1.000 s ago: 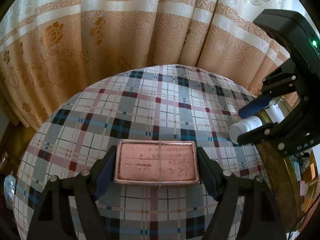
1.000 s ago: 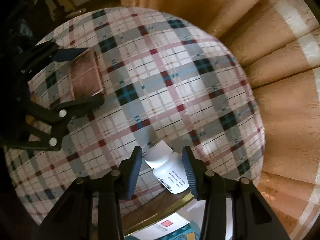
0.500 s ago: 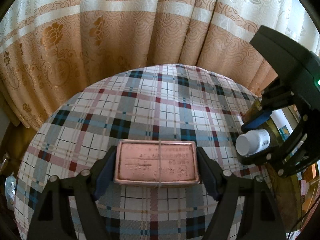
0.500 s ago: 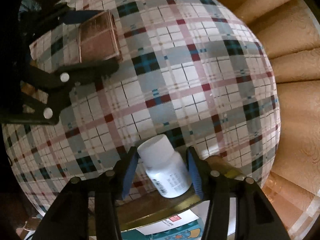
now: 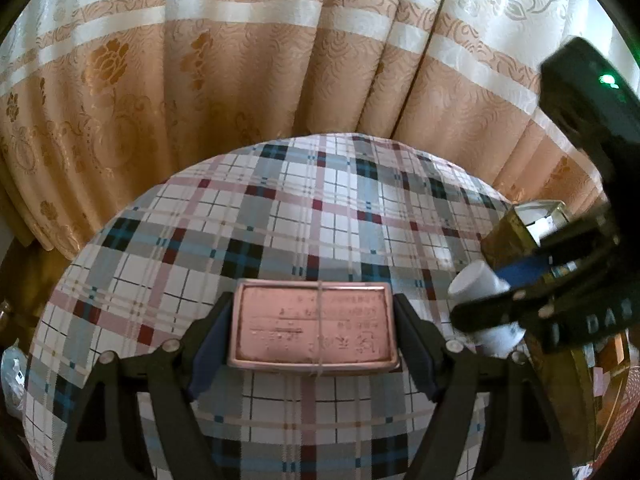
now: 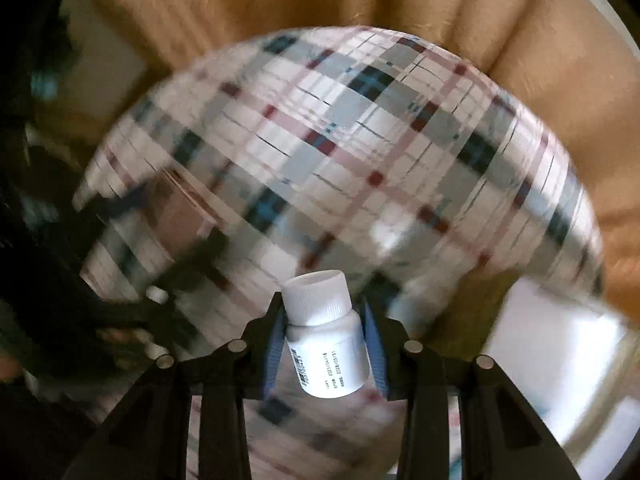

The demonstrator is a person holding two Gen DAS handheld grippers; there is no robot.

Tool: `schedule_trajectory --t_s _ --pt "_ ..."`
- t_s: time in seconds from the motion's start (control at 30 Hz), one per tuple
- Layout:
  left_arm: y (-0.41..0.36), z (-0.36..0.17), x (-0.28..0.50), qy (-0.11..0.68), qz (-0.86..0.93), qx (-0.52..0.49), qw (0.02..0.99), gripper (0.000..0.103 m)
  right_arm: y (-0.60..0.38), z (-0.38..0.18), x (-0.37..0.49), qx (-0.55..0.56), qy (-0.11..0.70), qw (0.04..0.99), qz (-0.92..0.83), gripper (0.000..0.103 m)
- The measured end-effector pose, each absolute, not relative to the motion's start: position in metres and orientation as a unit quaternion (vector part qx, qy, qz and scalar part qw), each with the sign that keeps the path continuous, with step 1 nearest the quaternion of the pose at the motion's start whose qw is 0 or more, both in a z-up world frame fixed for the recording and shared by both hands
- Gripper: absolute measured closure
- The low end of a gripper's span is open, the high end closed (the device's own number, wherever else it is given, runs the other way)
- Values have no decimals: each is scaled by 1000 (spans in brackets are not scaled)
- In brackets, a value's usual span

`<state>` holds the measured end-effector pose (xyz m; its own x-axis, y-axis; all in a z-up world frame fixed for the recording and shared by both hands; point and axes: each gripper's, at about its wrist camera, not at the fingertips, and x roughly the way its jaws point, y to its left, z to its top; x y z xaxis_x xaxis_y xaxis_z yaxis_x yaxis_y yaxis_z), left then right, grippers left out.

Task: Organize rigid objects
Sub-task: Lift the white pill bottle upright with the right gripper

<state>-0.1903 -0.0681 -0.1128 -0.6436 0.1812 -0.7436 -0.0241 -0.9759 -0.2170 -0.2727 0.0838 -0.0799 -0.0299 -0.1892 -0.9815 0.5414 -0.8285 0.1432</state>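
Note:
A flat pink metal box with embossed writing and a thin string round it sits between the fingers of my left gripper. Both blue pads lie against its short ends, just above the plaid tablecloth. A small white pill bottle with a ribbed cap is between the pads of my right gripper, whose jaws are closing and touch it on both sides. In the left wrist view that right gripper hangs at the table's right edge, with the bottle cap pointing left.
A peach and cream curtain hangs close behind the round table. A gold-edged box stands at the table's right rim behind the right gripper. The right wrist view is blurred; the left gripper shows dark at its left.
The right gripper has rolled and its jaws have drawn in on the white bottle, which now points its cap further left. The left gripper and pink box have stayed put.

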Motion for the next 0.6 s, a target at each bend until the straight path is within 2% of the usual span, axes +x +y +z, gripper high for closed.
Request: schedule_trajectory --t_s 0.2,0.3,0.43,0.6 --pt "-74 -111 -189 -117 902 -411 54 26 110 -77 -252 618 26 208 -757 63" --pt "-70 -110 -187 -98 903 -417 40 26 129 -73 -237 602 -33 205 -771 63" --pt "-72 -100 -168 -96 902 -418 43 26 143 -73 -199 585 -65 204 -782 63" --pt "-60 -100 -132 -12 899 -439 13 26 118 -79 -181 594 -89 198 -775 63"
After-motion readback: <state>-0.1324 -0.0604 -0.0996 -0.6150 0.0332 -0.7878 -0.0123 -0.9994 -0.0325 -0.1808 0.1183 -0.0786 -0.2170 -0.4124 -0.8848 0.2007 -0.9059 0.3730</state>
